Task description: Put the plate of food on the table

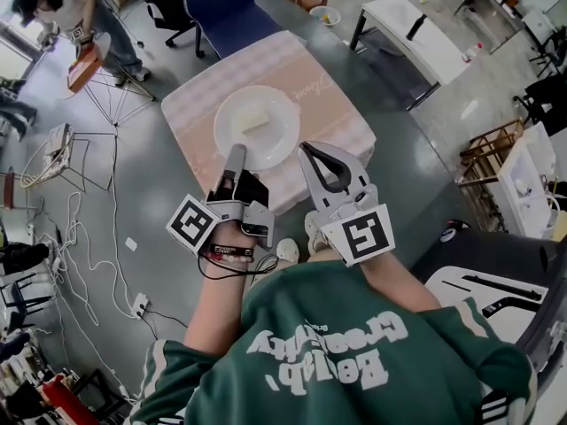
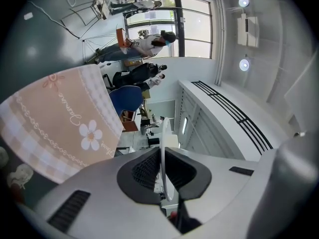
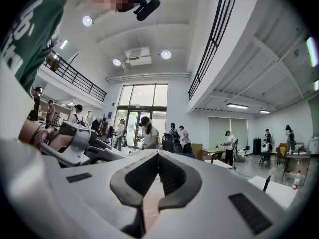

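Observation:
A white plate (image 1: 257,127) with a pale block of food (image 1: 255,122) hangs over the small table and its pink cloth (image 1: 328,104). My left gripper (image 1: 236,155) is shut on the plate's near rim. In the left gripper view the rim (image 2: 163,131) runs edge-on between the pads of that gripper (image 2: 162,151). The flowered cloth (image 2: 60,118) lies off to the left there, with a gap between it and the plate. My right gripper (image 1: 306,149) hovers just right of the plate, shut and empty. In its own view the right gripper (image 3: 158,154) has its tips touching.
A blue chair (image 1: 226,7) stands behind the table. A white table (image 1: 416,29) is at the back right and a wooden rack (image 1: 492,153) at the right. Cables (image 1: 80,237) trail over the floor on the left. A person (image 1: 62,7) stands at the far left.

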`<state>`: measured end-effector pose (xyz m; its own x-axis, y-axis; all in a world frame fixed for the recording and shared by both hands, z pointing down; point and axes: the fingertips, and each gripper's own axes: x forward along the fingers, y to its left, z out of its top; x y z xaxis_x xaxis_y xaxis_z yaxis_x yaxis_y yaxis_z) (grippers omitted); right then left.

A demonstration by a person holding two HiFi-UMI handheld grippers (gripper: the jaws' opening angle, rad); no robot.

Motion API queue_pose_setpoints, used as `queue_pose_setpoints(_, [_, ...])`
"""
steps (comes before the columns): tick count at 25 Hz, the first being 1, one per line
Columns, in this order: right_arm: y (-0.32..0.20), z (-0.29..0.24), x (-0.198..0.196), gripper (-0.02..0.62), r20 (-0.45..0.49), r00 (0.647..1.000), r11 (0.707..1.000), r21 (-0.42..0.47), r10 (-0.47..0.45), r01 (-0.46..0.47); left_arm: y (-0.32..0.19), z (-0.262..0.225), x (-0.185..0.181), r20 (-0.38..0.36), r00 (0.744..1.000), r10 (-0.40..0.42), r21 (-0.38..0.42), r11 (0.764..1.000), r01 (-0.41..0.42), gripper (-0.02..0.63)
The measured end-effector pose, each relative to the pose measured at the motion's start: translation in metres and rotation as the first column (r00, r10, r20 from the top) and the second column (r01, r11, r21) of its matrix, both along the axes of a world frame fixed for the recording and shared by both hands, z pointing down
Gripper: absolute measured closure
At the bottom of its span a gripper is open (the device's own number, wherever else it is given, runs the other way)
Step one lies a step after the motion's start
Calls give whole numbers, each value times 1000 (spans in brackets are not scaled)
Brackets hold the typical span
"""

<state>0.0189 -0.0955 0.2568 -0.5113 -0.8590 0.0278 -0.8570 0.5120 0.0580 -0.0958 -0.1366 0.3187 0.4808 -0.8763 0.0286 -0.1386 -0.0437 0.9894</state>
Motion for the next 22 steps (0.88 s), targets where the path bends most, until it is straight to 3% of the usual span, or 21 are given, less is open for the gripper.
queue_pose_setpoints(22, [-87,-3,39,580,34,987,986,49,-160,158,-58,3,37,22,989,-145,31,989,144,578])
